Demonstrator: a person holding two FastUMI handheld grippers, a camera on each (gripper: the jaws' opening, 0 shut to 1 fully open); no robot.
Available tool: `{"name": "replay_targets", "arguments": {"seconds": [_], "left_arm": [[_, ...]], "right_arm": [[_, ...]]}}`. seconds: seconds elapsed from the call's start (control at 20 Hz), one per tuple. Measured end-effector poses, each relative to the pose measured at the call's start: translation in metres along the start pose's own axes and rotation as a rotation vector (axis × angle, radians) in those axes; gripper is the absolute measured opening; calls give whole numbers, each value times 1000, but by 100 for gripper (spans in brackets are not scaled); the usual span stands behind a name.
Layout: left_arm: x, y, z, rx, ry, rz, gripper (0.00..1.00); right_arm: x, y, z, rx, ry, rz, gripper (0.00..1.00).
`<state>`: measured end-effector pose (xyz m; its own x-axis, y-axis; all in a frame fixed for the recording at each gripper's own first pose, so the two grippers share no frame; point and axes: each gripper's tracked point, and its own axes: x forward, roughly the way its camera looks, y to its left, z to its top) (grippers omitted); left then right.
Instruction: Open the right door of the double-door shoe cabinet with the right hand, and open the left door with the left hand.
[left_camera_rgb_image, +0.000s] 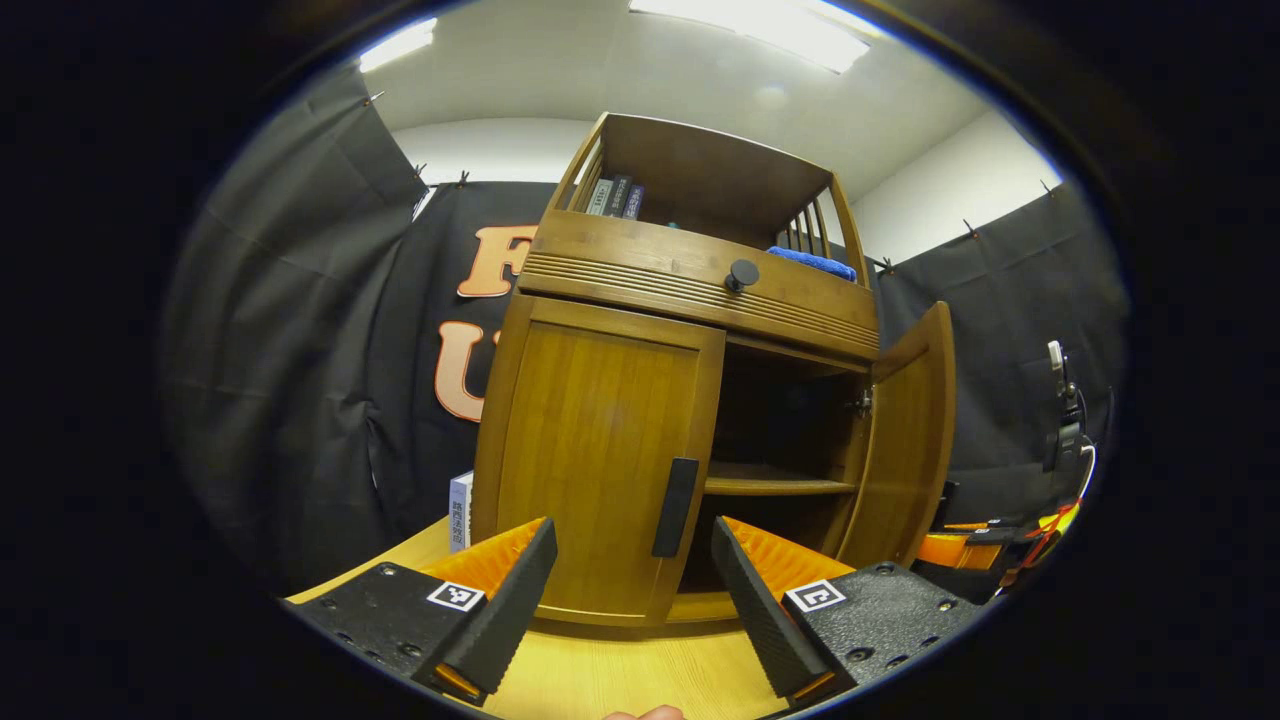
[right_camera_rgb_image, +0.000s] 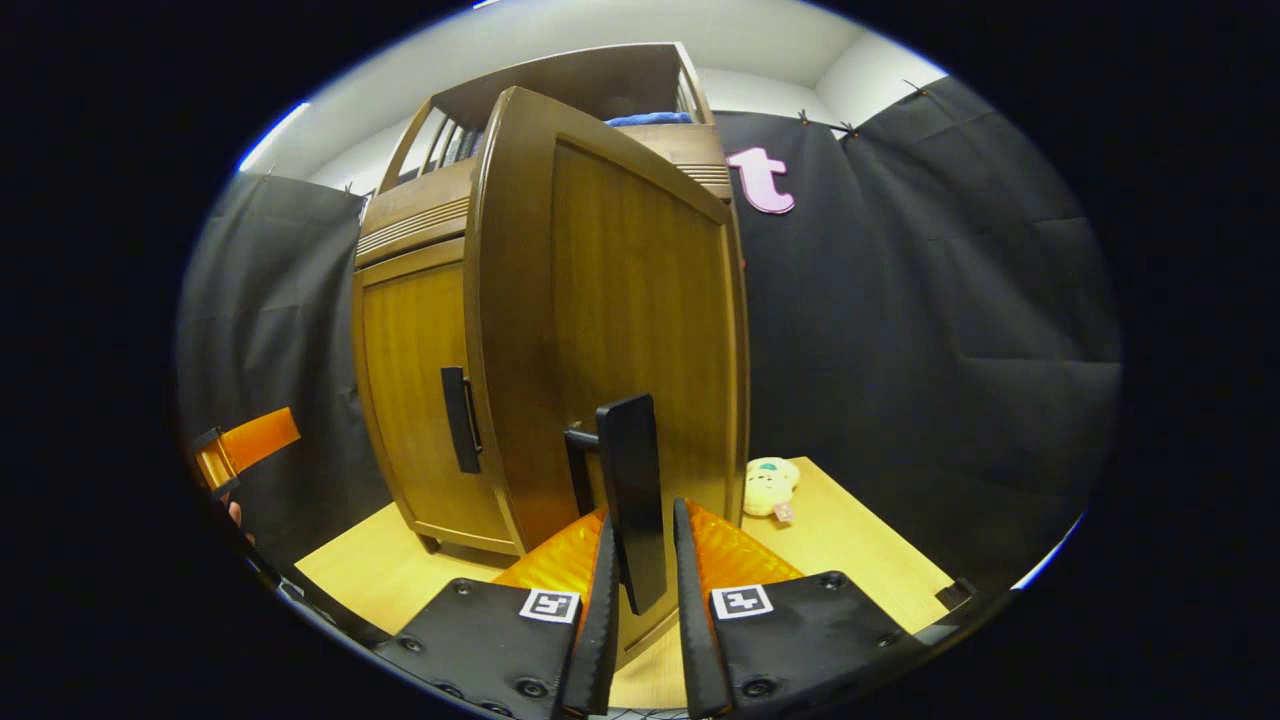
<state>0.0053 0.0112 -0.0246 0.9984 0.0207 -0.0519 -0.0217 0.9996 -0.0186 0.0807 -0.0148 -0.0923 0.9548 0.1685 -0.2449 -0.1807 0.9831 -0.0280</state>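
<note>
Shoe cabinet: the shoe cabinet (left_camera_rgb_image: 640, 390) stands on the tabletop (left_camera_rgb_image: 620, 670) towards its back edge, against the black cloth wall.
Right door: the right door (right_camera_rgb_image: 620, 300) is swung well out from the cabinet front; in the left gripper view you can see the inner shelf (left_camera_rgb_image: 780, 486) through the opening.
Left door: the left door (left_camera_rgb_image: 600, 450) lies flush and closed, its dark handle (left_camera_rgb_image: 676, 506) untouched at the inner edge.
Your right gripper: your right gripper (right_camera_rgb_image: 640, 580) points level and forward along the open door's face, with its jaws nearly together on either side of the right door handle (right_camera_rgb_image: 632, 500). You cannot tell from here whether both fingers press on the bar.
Your left gripper: your left gripper (left_camera_rgb_image: 635, 590) is held low over the tabletop, tilted up towards the cabinet, jaws spread wide, short of the left door and aimed near its handle.
Other things: a small plush toy (right_camera_rgb_image: 768, 486) lies on the tabletop just beside the cabinet's right side; a blue cloth (left_camera_rgb_image: 812, 262) and books (left_camera_rgb_image: 615, 197) sit in the top shelf.
</note>
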Motion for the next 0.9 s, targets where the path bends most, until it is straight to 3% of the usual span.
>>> {"name": "replay_targets", "arguments": {"seconds": [0.05,0.1,0.15,0.3,0.4,0.5,0.55,0.9], "left_arm": [[1,-1,-1,-4,3,-4,94],[2,-2,-3,-8,6,-8,91],[2,-3,-3,-12,8,-10,95],[3,-6,-5,-24,11,-15,91],[4,-6,-6,-28,10,-17,92],[3,-6,-5,-27,9,-16,92],[3,-5,-5,-25,9,-14,92],[0,13,-3,-4,8,32,98]], "right_arm": [[-4,-4,0,4,-1,-16,39],[-7,-9,0,7,-3,-30,30],[-9,-15,0,7,-4,-44,30],[-9,-30,0,4,-4,-100,39],[-10,-49,1,-33,-23,-170,21],[-16,-55,4,-21,-27,-173,2],[-17,-59,4,0,-28,-167,11],[-20,-88,4,-14,-19,-115,9]]}}
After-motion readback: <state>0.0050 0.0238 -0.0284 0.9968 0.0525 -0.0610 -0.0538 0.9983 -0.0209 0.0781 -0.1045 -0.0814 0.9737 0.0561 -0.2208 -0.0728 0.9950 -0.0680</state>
